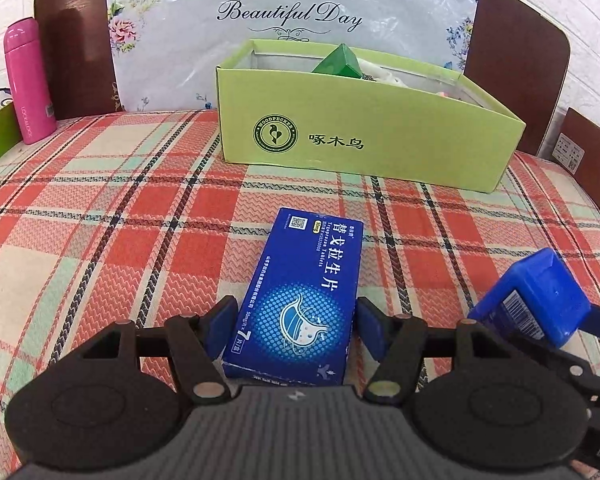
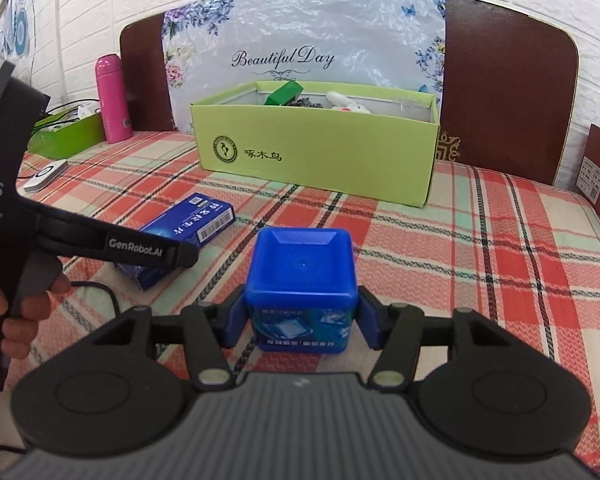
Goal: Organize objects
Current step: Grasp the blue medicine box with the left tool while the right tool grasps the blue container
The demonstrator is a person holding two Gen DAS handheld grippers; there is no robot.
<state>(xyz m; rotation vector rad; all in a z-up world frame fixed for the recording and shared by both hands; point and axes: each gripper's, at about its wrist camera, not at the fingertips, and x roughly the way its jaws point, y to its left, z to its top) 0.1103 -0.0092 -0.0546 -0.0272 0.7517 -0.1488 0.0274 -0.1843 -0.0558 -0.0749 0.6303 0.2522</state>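
While the plaid bedcover (image 1: 100,208) lay spread beneath both tools, the left gripper (image 1: 292,328) was seen clamped on a flat blue tablet box (image 1: 300,296), its blue pads pressed against the box's two long sides near its near end. The box was pointed away toward the far side of the bed, its printed face up. In the right wrist view the same box (image 2: 180,236) was seen low over the cover, partly hidden behind the left gripper's black arm, which was held in a hand (image 2: 16,304) at the left edge.

The right gripper (image 2: 302,320) was held closed on a blue square-lidded tub (image 2: 304,276), a pad set against each side and the tub kept upright between them. From the left wrist view the tub (image 1: 532,300) was seen to the right of the tablet box, apart from it.

Farther back, a light green open carton (image 2: 320,160) was stood on the cover in front of the headboard, with a small dark green box (image 2: 284,94) and a white toy (image 2: 348,106) inside it. A pink flask (image 1: 28,84) was stood upright at the far left, well apart from the carton.
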